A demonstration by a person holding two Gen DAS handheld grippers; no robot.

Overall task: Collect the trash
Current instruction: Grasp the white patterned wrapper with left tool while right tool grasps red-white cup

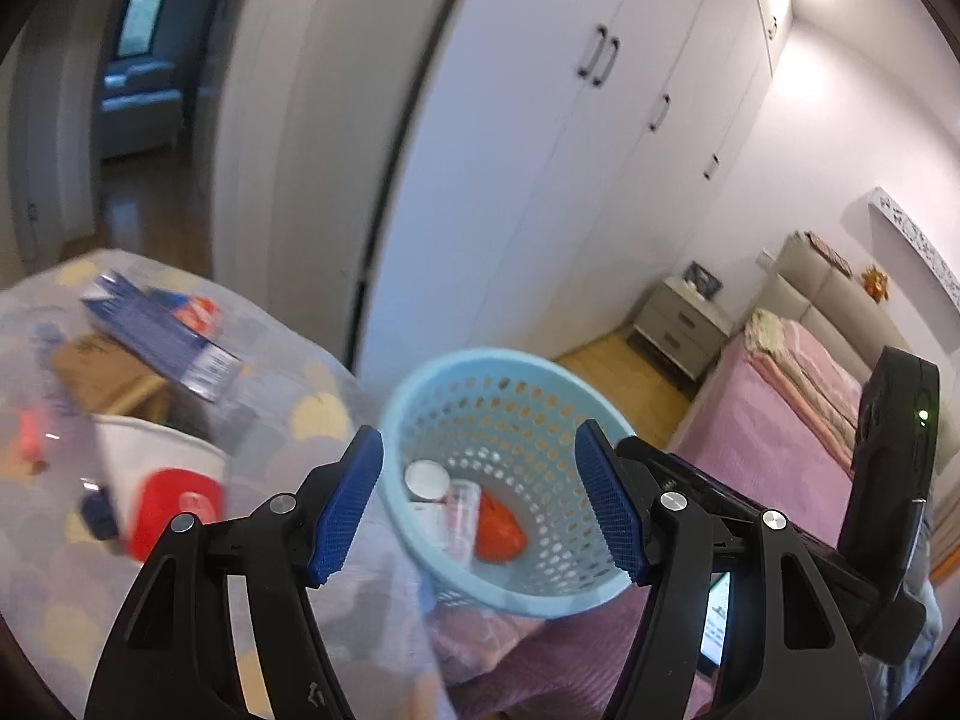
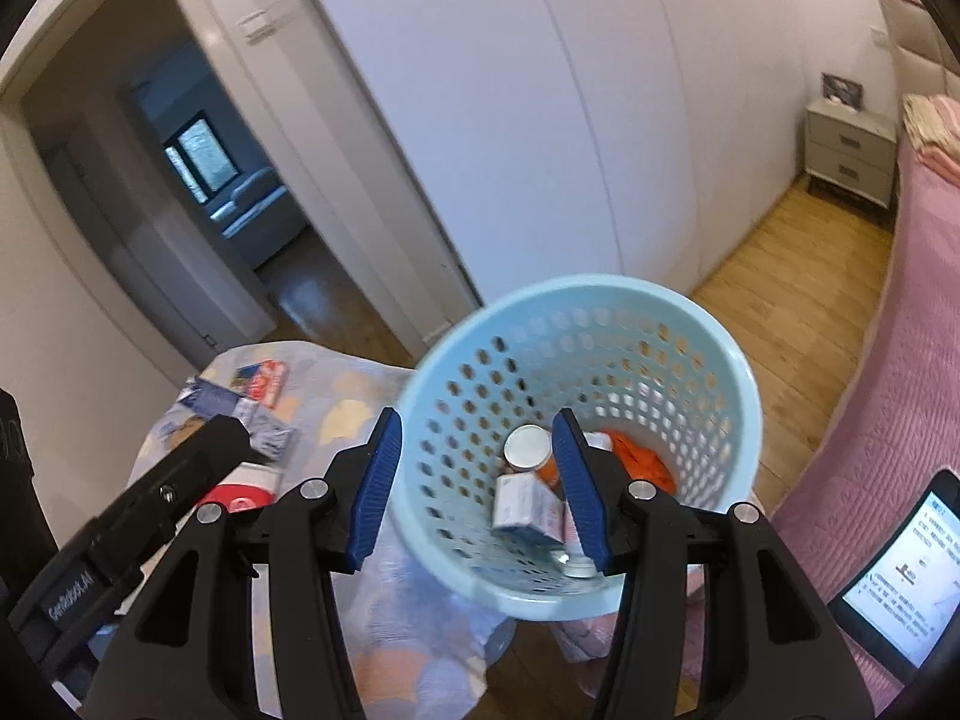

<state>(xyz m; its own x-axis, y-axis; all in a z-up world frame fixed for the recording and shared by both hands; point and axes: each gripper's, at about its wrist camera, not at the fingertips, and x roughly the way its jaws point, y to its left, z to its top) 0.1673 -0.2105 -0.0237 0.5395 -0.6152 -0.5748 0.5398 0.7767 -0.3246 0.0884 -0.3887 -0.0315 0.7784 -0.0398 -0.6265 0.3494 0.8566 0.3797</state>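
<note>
A light blue perforated basket (image 2: 708,360) is tipped toward me and holds trash: a white-capped bottle (image 2: 527,447), a small box (image 2: 522,510) and an orange wrapper (image 2: 645,462). My right gripper (image 2: 477,492) has one blue finger outside the basket's near wall and one inside it; whether it grips the wall I cannot tell. In the left wrist view the basket (image 1: 540,384) lies ahead of my left gripper (image 1: 480,504), which is open and empty. A clear patterned bag (image 1: 288,360) at the left holds boxes and packaging.
White wardrobe doors (image 2: 540,120) run along the back. An open doorway (image 2: 198,180) lies at the left. A pink bed (image 2: 900,390) stands at the right, with a nightstand (image 2: 849,150) beyond. A phone screen (image 2: 900,576) shows at lower right. The floor is wood.
</note>
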